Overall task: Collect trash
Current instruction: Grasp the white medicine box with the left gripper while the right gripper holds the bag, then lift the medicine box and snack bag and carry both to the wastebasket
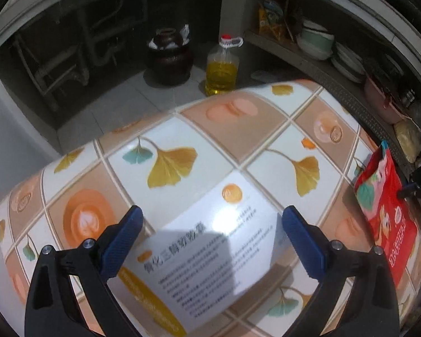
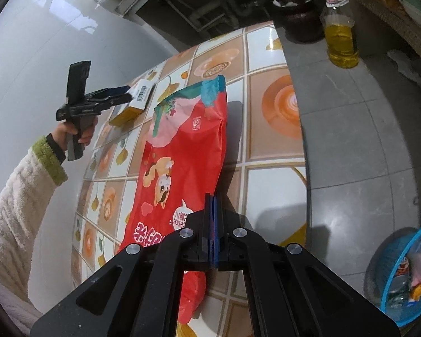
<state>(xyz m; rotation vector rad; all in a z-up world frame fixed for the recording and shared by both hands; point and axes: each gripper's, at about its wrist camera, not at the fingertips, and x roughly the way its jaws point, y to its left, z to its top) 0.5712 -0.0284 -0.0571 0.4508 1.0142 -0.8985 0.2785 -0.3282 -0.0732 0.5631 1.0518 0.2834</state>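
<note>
Right hand-held gripper (image 2: 214,219): its blue-padded fingers are pressed together on the lower edge of the red snack bag (image 2: 182,151), pinching it.
Red snack bag: it lies flat on the tabletop (image 2: 269,191) and runs straight ahead of the right hand-held gripper; a cartoon dog, large white Chinese characters and a teal top corner show on it, but I cannot read the writing. In the left wrist view the same bag (image 1: 384,210) sits far to the right of the fingers.
Left hand-held gripper (image 1: 210,238): fingers (image 1: 123,241) spread wide apart, one on each side of the white box (image 1: 207,255), with gaps showing at both pads.
White box: it lies on the tabletop directly between the left fingers, with a yellow band along the near edge, an orange dot above, a Chinese heading and blocks of small print, too blurred to read. From the right wrist view the box (image 2: 137,98) shows a barcode label on its end.
Tabletop: covered in a tile-pattern cloth (image 1: 182,146) of ginkgo leaves and coffee cups.
Blue basket (image 2: 404,275): on the floor to the right of the right hand-held gripper, holding wrappers and scraps.
Oil bottle (image 1: 221,67): beyond the tabletop on the floor, red cap, yellow liquid.
Dark jar (image 1: 168,56): just left of the bottle, farther back.
Shelf (image 1: 322,56): far right, stacked with bowls and plates.
</note>
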